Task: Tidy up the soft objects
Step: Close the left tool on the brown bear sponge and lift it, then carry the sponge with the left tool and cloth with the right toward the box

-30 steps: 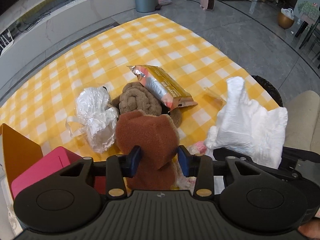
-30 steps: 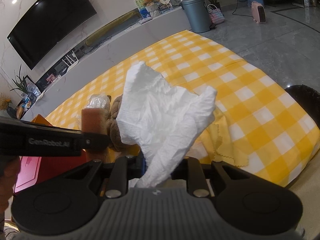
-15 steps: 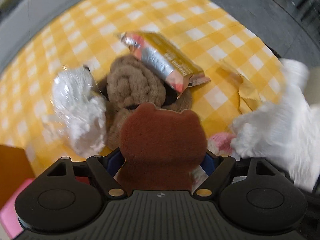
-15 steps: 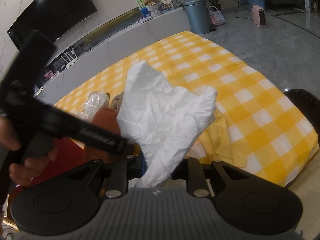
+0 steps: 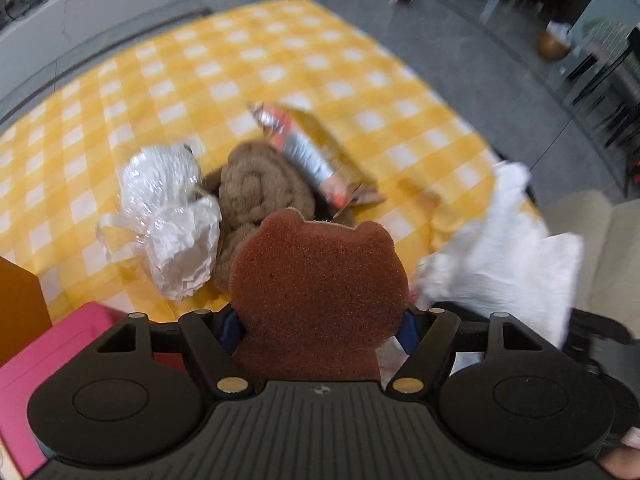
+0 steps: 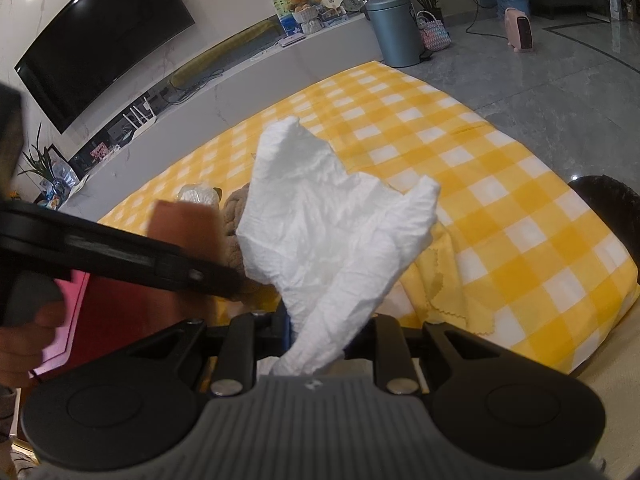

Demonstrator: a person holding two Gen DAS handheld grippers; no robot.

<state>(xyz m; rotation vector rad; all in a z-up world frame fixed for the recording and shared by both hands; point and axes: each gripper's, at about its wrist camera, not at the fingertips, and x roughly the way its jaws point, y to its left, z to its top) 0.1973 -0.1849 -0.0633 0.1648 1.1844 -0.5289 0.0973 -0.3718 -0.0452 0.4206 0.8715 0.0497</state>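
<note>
The left gripper (image 5: 318,322) has a brown bear-shaped sponge (image 5: 320,280) standing upright between its jaws, which are closing; the blue pads sit at the sponge's two sides, and whether they press on it cannot be told through the blur. The right gripper (image 6: 316,330) is clenched on the lower end of a crumpled white tissue-like cloth (image 6: 332,232), which rises from the jaws and fans out above them.

Both grippers hang over the near edge of a counter covered in a yellow-and-white checked cloth (image 5: 248,64). On it, towards the near left, lies a small heap: a crinkled clear-and-white plastic bag (image 5: 164,216), a tan knotted plush piece (image 5: 256,192) just beside it and touching it, and a shiny gold, silver and orange snack packet (image 5: 316,148) resting across the far side of the plush. A plain yellow cloth with a zigzag edge (image 6: 452,288) lies near the counter's near edge, behind the white cloth in the right wrist view. At the near left corner sit a pink box (image 5: 52,344) and an orange box (image 5: 18,296) beside it. A person's hand (image 6: 28,344) grips the left gripper's handle at the left of the right wrist view.
</note>
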